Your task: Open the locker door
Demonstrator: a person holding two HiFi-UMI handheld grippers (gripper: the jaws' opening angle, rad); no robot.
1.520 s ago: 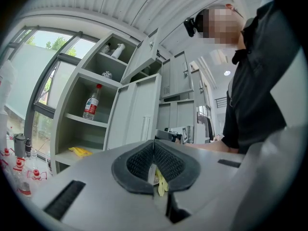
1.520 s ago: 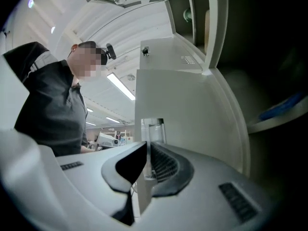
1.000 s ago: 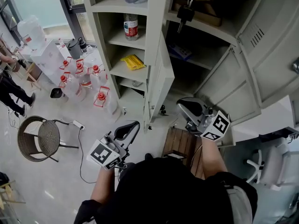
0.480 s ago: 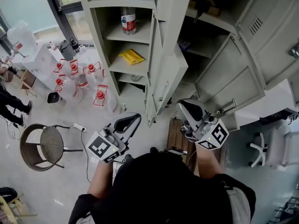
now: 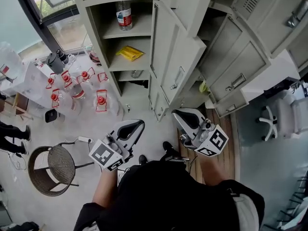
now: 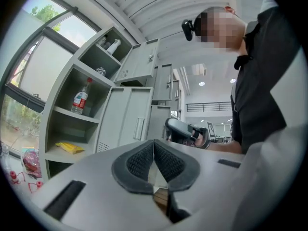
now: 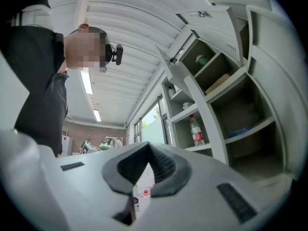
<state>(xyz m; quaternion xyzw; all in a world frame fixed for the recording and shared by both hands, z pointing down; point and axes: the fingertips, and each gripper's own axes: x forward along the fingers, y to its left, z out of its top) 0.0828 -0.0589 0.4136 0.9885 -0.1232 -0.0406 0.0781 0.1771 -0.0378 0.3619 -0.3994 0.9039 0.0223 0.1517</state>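
Pale floor [image 5: 67, 203]; grey locker door [image 5: 183, 61] open.

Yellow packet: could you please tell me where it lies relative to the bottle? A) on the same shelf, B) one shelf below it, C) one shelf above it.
B: the yellow packet lies on the shelf directly under the one holding the bottle.

We hold the left gripper [image 5: 129, 128] out front, jaws pressed together with nothing between them. Our right gripper [image 5: 186, 118] sits well apart from it, also closed and empty, seemingly tipped slightly upward.
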